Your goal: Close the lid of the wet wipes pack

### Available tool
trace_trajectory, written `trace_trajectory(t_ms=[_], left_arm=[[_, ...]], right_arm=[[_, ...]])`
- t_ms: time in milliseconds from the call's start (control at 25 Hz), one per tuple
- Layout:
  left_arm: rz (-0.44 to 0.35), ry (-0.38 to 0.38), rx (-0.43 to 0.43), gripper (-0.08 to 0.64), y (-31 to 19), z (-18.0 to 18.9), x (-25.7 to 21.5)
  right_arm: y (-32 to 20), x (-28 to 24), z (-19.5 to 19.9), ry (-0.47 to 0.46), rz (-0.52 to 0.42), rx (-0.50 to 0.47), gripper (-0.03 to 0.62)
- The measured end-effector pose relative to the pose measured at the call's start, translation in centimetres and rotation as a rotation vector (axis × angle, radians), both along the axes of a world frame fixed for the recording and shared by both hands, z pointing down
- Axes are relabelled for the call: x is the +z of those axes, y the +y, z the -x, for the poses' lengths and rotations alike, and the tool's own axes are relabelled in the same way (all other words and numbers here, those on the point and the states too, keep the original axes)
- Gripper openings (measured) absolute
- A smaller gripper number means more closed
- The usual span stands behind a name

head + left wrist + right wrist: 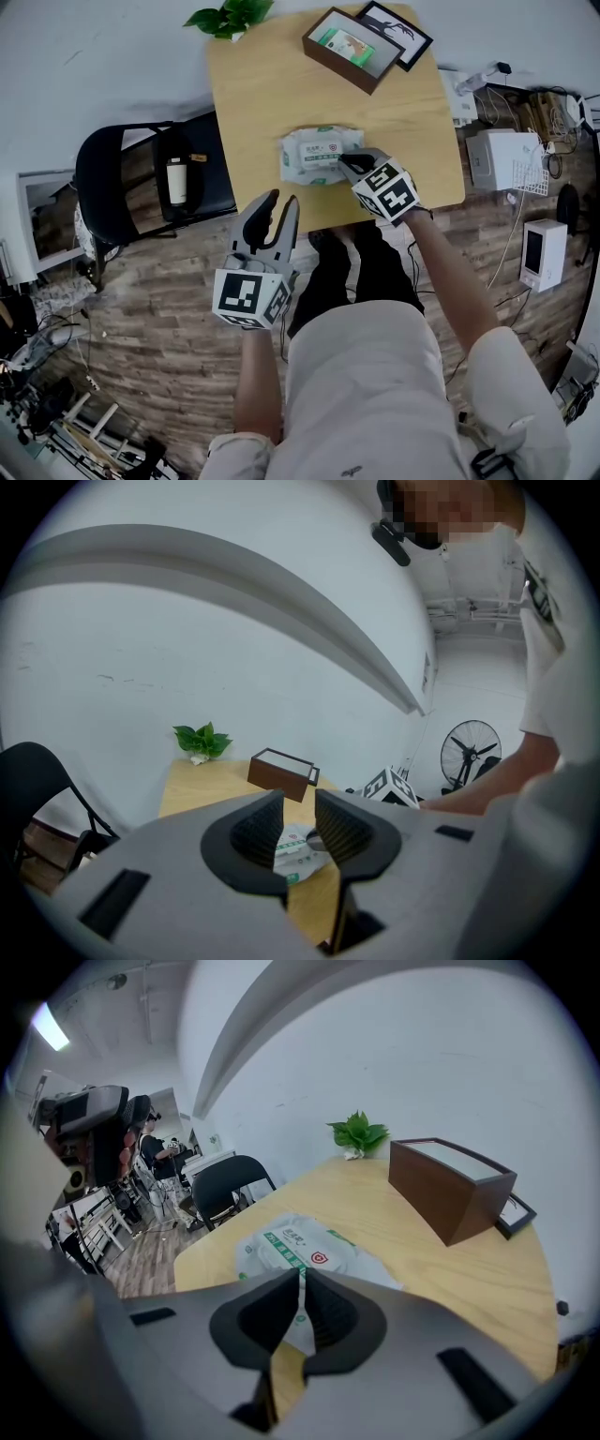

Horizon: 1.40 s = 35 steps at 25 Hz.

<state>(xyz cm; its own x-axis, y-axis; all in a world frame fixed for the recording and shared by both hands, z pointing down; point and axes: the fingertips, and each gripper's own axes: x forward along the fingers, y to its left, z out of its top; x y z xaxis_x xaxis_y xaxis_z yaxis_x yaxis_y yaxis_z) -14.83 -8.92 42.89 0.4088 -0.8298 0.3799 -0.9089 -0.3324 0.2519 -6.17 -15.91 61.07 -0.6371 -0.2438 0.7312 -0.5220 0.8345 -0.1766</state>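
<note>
The white wet wipes pack (319, 155) with green print lies flat on the wooden table (262, 84), near its front edge. My right gripper (346, 162) points down at the pack's near right part, its tips over the wrapper. In the right gripper view the pack (309, 1246) lies just beyond that gripper (301, 1277), whose jaws stand almost together with only a thin slit. Whether they pinch any of the pack I cannot tell. My left gripper (279, 208) hangs off the table in front of its edge, open and empty; the pack (298, 847) shows through its gap (298, 803).
At the table's far side stand a brown box (349, 49), a black picture frame (399, 31) and a small green plant (231, 16). A black chair (131, 178) with a bottle (176, 180) stands to the left. White appliances (506, 159) and cables sit to the right.
</note>
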Motion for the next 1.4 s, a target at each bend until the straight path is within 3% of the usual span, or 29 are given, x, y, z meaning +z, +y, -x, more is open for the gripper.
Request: trace_trajectory(t_ms=[1400], left_arm=[[0.024, 0.027, 0.007, 0.101, 0.1, 0.9, 1.7]], right_arm=[[1.0, 1.3, 3.9, 0.072, -0.039, -0.095, 0.017]])
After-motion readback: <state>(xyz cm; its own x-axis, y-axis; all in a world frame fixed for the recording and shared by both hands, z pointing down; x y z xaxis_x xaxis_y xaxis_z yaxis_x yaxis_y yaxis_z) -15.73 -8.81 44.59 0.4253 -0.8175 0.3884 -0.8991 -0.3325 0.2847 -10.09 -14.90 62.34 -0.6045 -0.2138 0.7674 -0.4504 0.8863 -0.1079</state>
